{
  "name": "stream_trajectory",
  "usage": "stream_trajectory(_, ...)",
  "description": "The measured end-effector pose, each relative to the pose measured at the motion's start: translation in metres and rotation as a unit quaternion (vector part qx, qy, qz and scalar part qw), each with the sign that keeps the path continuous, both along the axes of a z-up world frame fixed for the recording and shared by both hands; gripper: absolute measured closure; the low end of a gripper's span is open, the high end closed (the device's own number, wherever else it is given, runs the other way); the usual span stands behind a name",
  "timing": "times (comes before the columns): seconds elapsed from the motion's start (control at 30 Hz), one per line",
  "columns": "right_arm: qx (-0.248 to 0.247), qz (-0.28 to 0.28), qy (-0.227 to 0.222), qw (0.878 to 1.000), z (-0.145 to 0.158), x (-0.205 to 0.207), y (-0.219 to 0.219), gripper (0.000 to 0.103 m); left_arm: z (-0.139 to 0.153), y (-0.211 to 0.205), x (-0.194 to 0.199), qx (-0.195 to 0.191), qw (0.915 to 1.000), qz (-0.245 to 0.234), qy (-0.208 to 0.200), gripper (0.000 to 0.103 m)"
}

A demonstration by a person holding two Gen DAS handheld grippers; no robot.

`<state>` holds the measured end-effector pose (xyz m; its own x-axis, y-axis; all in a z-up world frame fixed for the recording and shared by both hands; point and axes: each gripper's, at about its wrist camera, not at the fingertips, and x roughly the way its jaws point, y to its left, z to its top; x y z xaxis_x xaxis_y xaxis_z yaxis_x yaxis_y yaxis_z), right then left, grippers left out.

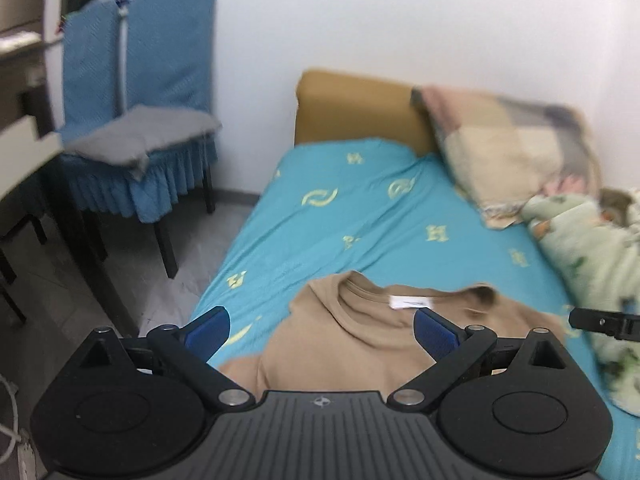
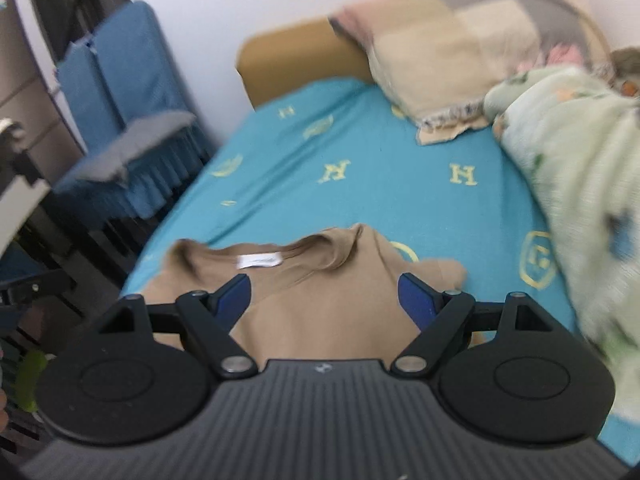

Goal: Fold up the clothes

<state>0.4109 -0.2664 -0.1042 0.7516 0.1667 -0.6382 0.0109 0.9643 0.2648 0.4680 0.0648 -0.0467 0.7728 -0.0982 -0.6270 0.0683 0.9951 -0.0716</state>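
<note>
On the teal bed sheet [image 1: 320, 216], the tan shirt [image 1: 360, 344] lies collar-up for folding, with both the left gripper [image 1: 322, 330] and right gripper [image 2: 324, 294] spread wide, holding nothing.

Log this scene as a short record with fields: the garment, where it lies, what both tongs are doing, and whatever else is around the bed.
garment: tan cotton T-shirt, white neck label showing, collar toward the headboard
surface: teal bedsheet with yellow print
left tongs: open, empty, over the shirt
right tongs: open, empty, over the shirt
on the bed: patchwork pillow, pale green printed blanket
beside the bed: blue fabric-covered chair with a grey folded cloth on its seat
</note>
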Motion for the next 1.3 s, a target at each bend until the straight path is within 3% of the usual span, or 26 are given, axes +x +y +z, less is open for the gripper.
stream_trajectory(0.17, -0.005, 0.011, -0.051, 0.999, 0.044, -0.117, 0.016, 0.021, 0.039, 0.013, -0.120, -0.034, 0.9989, 0.015, -0.029, 0.003)
stream_trajectory(0.3, 0.029, 0.003, -0.088, 0.996, 0.073, -0.199, 0.018, 0.021, 0.070, 0.017, -0.217, -0.076, 0.9953, 0.035, -0.049, 0.003)
stream_trajectory(0.5, 0.055, -0.012, -0.118, 0.991, 0.102, -0.279, 0.022, 0.021, 0.076, 0.039, -0.281, -0.125, 0.9888, 0.078, -0.025, 0.006)
stream_trajectory(0.7, 0.110, -0.034, -0.137, 0.984, 0.089, -0.308, 0.018, 0.021, 0.043, 0.075, -0.282, -0.198, 0.9702, 0.140, -0.010, 0.017)
stream_trajectory(0.87, 0.086, -0.030, -0.118, 0.989, 0.041, -0.296, 0.019, 0.021, -0.006, 0.100, -0.265, -0.221, 0.9591, 0.177, 0.005, 0.029)
stream_trajectory(1.0, 0.102, -0.034, -0.088, 0.990, -0.002, -0.278, 0.022, 0.022, -0.043, 0.118, -0.239, -0.249, 0.9459, 0.207, 0.017, 0.037)
stream_trajectory(1.17, 0.107, -0.028, -0.052, 0.992, -0.041, -0.248, 0.021, 0.023, -0.082, 0.120, -0.194, -0.241, 0.9464, 0.214, 0.014, 0.038)
stream_trajectory(1.3, 0.102, -0.030, -0.038, 0.994, -0.061, -0.228, 0.020, 0.023, -0.115, 0.118, -0.151, -0.269, 0.9351, 0.230, 0.021, 0.038)
